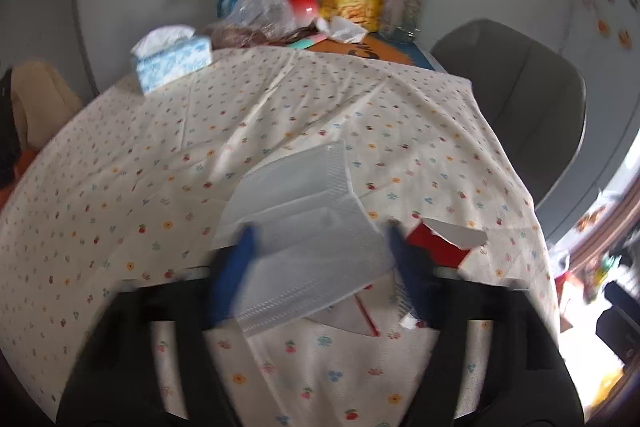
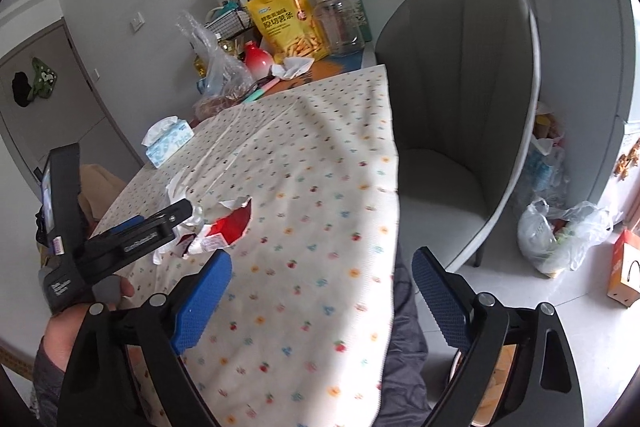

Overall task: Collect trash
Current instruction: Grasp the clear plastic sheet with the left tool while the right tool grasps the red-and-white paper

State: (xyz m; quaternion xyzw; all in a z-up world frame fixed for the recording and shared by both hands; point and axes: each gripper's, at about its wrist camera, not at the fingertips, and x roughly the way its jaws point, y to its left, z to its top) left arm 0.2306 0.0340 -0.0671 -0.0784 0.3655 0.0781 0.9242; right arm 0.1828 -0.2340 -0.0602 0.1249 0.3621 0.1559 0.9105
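Wrapper (image 1: 304,239) seemingly between left gripper (image 1: 320,247) fingers, carton (image 1: 440,243) right

The yellow snack bag (image 2: 290,21) at the table's far edge carries Chinese print, its large line reading "原切薯条". The tissue box (image 2: 170,143) near the far left corner shows "Thick" on its side. Lettering on the left gripper (image 2: 182,213) body is too small to read.

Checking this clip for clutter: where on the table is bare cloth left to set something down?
Open cloth runs from the tissue box across to the edge by the grey chair, and the near corner under the right gripper. Crowded: the far end around the yellow snack bag, and the torn red wrapper by the left gripper.
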